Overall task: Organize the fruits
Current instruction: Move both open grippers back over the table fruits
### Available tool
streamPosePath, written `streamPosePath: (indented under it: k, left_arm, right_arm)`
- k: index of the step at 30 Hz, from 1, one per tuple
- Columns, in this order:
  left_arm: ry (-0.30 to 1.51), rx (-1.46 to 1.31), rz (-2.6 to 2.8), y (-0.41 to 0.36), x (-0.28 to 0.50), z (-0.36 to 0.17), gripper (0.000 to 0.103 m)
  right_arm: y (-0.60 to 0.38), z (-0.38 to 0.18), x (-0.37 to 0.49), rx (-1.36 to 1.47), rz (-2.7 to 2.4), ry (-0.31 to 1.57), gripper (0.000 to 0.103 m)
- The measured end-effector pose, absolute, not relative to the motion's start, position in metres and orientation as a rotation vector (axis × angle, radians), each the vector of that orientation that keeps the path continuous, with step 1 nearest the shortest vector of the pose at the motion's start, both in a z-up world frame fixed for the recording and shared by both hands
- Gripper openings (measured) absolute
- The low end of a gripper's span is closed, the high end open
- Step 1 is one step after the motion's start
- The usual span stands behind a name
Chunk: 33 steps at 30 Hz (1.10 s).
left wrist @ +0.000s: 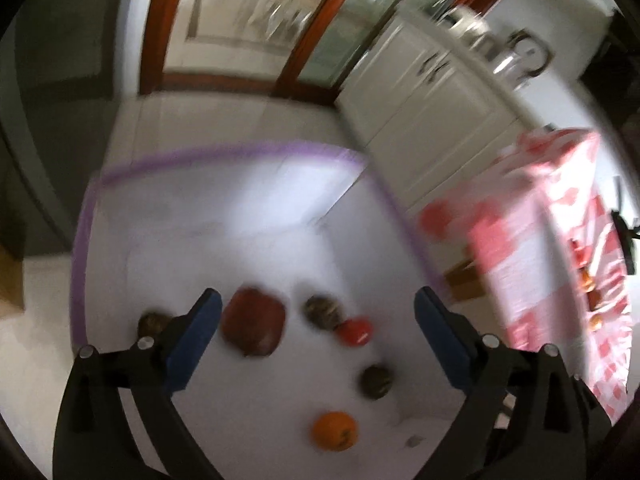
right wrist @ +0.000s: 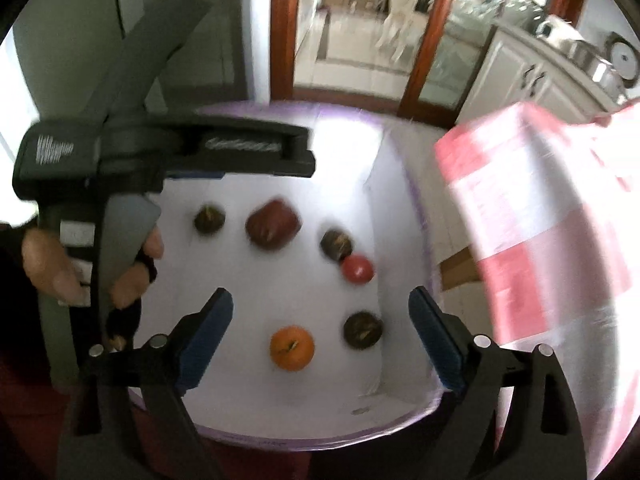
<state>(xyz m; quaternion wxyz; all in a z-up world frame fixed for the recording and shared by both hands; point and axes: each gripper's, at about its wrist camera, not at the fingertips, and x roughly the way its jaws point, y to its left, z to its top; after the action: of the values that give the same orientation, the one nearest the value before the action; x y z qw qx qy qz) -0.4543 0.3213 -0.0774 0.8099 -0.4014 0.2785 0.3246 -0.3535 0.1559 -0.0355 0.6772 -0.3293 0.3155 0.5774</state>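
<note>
Six fruits (right wrist: pixel 291 348) loose on white tray (right wrist: pixel 280 412) — none inside any container.

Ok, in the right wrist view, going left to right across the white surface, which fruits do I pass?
Leftmost dark round fruit, big dark red fruit, orange fruit, then three close together at the right whose order is unclear.

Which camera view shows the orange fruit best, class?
The right wrist view: the orange fruit lies whole and fairly sharp on the white cloth, its stalk visible. The left wrist view shows it too, but blurrier and nearer the bottom edge.
</note>
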Motion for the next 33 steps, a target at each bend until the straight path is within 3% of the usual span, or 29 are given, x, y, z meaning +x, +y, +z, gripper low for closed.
streamPosePath:
  k: [6,12,20,28,33]
  left_arm:
    - [0.397,-0.614,0.655,0.299,-0.430,0.010,0.101]
    - [0.418,-0.350,0.556,0.247,-0.342,0.073,0.101]
    - [0.667,-0.323,0.224,0.166,-0.177,0.060,0.101]
    - [0.708,-0.317,0.017,0.094,-0.024,0.049,0.101]
    - [0.719,-0.336,-0.023,0.075,0.029,0.034,0.101]
  right_arm:
    - [0.104,0.058,-0.307,-0.328,1.261,0.554,0.087]
    - [0.014,0.118,-0.225,0.016,0.965,0.436,0.087]
    - [-0.090,0.081,-0.098,0.230,0.479,0.617,0.087]
    - [-0.158,0.047,-0.021,0.331,0.230,0.723,0.087]
    - [-0.181,0.031,0.013,0.332,0.145,0.751,0.087]
